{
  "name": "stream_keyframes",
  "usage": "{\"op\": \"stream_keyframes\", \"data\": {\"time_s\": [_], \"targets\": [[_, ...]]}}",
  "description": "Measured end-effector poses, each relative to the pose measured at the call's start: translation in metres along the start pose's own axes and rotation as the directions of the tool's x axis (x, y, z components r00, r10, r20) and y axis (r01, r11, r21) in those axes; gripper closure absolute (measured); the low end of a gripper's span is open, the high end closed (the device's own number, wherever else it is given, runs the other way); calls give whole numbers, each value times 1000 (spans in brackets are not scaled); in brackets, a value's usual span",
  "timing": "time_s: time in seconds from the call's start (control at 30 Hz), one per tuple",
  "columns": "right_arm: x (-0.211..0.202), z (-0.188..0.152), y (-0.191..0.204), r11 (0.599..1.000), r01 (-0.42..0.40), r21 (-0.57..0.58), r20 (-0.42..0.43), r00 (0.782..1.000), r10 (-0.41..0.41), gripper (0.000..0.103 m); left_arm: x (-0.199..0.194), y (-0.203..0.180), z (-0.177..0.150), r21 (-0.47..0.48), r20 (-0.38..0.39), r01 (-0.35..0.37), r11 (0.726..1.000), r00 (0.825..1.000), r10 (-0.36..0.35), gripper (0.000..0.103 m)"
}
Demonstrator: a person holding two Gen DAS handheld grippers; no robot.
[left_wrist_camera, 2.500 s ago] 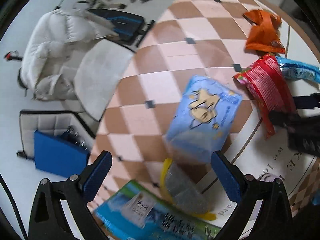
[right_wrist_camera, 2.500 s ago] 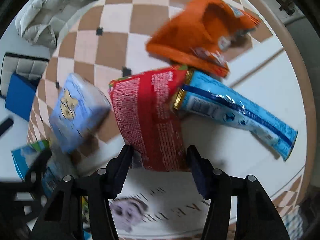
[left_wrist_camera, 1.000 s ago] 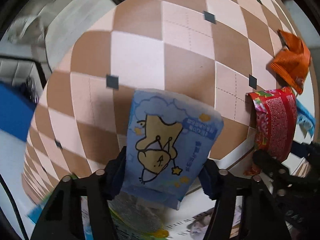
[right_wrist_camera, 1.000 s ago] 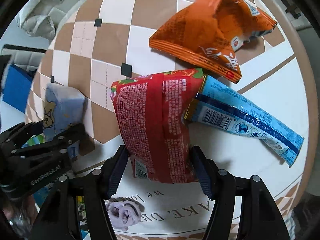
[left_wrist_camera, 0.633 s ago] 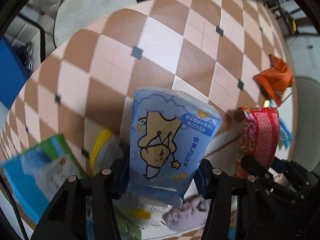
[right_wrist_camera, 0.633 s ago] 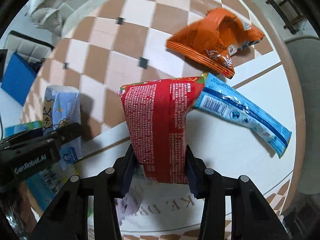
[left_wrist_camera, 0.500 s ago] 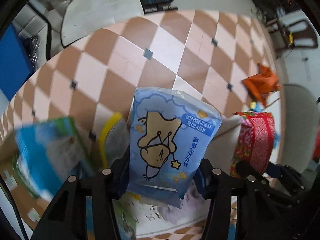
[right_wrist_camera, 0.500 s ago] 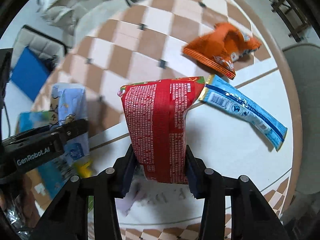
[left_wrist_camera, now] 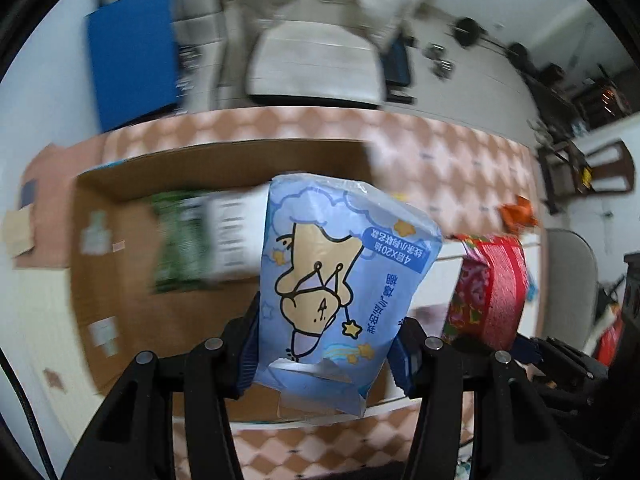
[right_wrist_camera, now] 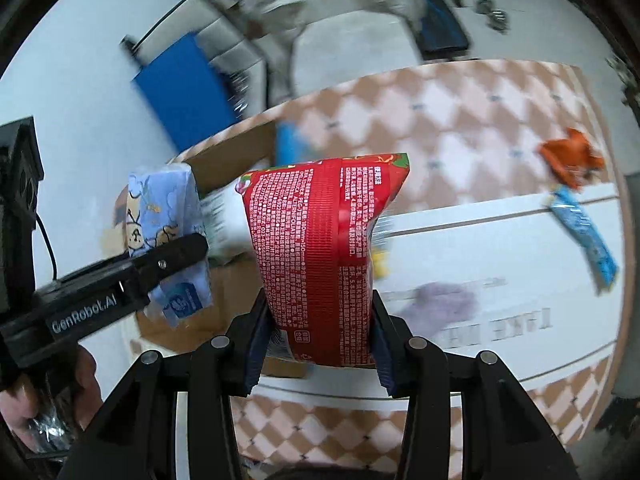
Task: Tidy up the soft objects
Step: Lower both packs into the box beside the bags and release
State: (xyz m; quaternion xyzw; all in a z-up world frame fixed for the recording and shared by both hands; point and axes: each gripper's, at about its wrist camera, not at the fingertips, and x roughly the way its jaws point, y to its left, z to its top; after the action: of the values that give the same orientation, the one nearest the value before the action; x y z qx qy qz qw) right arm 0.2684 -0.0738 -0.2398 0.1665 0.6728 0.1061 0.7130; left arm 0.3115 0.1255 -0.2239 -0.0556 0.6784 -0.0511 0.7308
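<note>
Only rightward: orange bag (right_wrist_camera: 570, 158) sharp.

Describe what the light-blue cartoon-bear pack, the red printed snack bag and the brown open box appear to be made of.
Light-blue cartoon-bear pack: thin glossy plastic film, judging by its sheen and wrinkles; probably soft tissues inside. Red printed snack bag: shiny plastic or foil laminate with a ribbed back seam. Brown open box: matte corrugated cardboard, apparently, with raised flaps and stuck-on labels.
</note>
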Motion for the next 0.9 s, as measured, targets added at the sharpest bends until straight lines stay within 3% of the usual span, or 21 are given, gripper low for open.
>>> {"op": "stream_keyframes", "data": {"time_s": [0.17,0.4,0.8,0.87,0.9], "targets": [[58,-10,67,998,-8,-66,-94,996,2,56,19,83,5,-93,-39,-88,992,996,85,53],[139,-20,104,993,52,-102,-210,975,-72,56,68,157,26,-143,-132,-149,978,983,130,53],[198,-25,121,980,125,-154,-281,945,-165,54,114,178,40,-104,-222,-179,978,963,153,49],[202,-22,122,977,139,-164,-292,939,-183,48,113,179,40,-108,-229,-177,978,962,149,46],[203,-22,123,976,144,-166,-290,938,-188,34,111,180,40,-112,-230,-178,978,962,149,46]]}}
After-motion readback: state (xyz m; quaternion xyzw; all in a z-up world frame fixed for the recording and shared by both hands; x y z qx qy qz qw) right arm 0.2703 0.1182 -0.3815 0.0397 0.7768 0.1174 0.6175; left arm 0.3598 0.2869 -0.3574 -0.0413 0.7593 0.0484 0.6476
